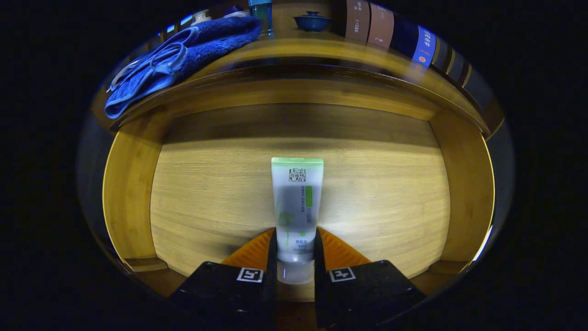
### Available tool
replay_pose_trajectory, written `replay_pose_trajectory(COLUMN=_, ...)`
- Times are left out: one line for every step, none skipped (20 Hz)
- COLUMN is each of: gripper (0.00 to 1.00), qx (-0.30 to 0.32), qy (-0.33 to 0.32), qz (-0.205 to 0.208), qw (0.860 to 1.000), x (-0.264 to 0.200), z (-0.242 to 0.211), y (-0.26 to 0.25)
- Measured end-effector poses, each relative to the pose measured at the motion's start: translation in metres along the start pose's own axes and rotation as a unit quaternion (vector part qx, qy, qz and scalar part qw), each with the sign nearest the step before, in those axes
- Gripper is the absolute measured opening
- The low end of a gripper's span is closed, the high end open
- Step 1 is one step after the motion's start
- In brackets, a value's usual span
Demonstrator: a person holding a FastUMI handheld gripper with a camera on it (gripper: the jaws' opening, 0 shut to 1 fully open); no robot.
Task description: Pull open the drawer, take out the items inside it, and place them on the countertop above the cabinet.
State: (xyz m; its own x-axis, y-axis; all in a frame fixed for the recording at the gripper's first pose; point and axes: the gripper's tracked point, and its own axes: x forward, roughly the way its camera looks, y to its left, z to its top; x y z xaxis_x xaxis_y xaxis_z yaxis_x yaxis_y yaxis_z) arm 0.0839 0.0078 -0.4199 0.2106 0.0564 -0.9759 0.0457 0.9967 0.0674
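1. Inside the open wooden drawer (206, 197), on its pale bamboo-grain floor, I find one white squeeze tube with a green crimped end and green printing (296, 202). It lies flat, running straight away from my camera, with its crimped end towards the drawer's back wall and its clear cap end nearest me.
2. My gripper (296, 257) is down in the drawer with its two fingers set narrowly on either side of the tube's lower body, just above the cap. One finger (272, 250) lies against the tube's left flank and the other against its right flank. Both appear to touch the tube, so I record the gripper as closed on it.
3. To either side of the tube the drawer floor is bare wood. The drawer's side walls stand well apart from the tube on both sides.
4. Beyond the tube, above the drawer's back wall, runs the glossy wooden countertop (321, 50) of the cabinet.
5. Beyond and to the left of the tube, a folded blue terry towel (202, 41) lies on the countertop, overhanging its front edge. A pair of scissors with blue handles (156, 62) rests on the towel.
6. Straight beyond the tube, at the back of the countertop, stands a small dark blue lidded bowl (312, 20).
7. Beyond and to the right of the tube, a row of upright books (395, 32) with brown and blue spines is ranged along the countertop.
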Motion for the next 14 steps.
replay_pose_trajectory(gripper=0.37, qx=0.001, qy=0.002, qz=0.013, qw=1.000, x=-0.001, z=-0.003, y=0.004)
replay_pose_trajectory(gripper=0.37, qx=0.003, qy=0.001, qz=0.017, qw=1.000, x=-0.003, z=-0.008, y=0.006)
replay_pose_trajectory(gripper=0.37, qx=0.002, qy=-0.001, qz=0.019, qw=1.000, x=-0.004, z=-0.009, y=0.005)
replay_pose_trajectory(gripper=0.37, qx=0.003, qy=-0.005, qz=0.023, qw=1.000, x=-0.008, z=-0.011, y=0.006)
replay_pose_trajectory(gripper=0.37, qx=0.003, qy=-0.011, qz=0.026, qw=1.000, x=-0.013, z=-0.012, y=0.007)
replay_pose_trajectory(gripper=0.37, qx=0.002, qy=-0.023, qz=0.023, qw=0.999, x=-0.019, z=-0.011, y=0.005)
replay_pose_trajectory(gripper=0.37, qx=0.001, qy=-0.037, qz=0.020, qw=0.999, x=-0.029, z=-0.008, y=0.003)
replay_pose_trajectory(gripper=0.37, qx=0.001, qy=-0.053, qz=0.023, qw=0.998, x=-0.040, z=-0.004, y=0.002)
replay_pose_trajectory(gripper=0.37, qx=0.001, qy=-0.068, qz=0.028, qw=0.997, x=-0.053, z=-0.002, y=0.005)
replay_pose_trajectory(gripper=0.37, qx=0.001, qy=-0.085, qz=0.032, qw=0.996, x=-0.067, z=0.004, y=0.005)
replay_pose_trajectory(gripper=0.37, qx=0.003, qy=-0.103, qz=0.036, qw=0.994, x=-0.081, z=0.012, y=0.003)
replay_pose_trajectory(gripper=0.37, qx=0.006, qy=-0.122, qz=0.040, qw=0.992, x=-0.099, z=0.021, y=0.002)
replay_pose_trajectory(gripper=0.37, qx=0.009, qy=-0.141, qz=0.045, qw=0.989, x=-0.117, z=0.030, y=0.002)
replay_pose_trajectory(gripper=0.37, qx=0.010, qy=-0.160, qz=0.046, qw=0.986, x=-0.130, z=0.044, y=0.000)
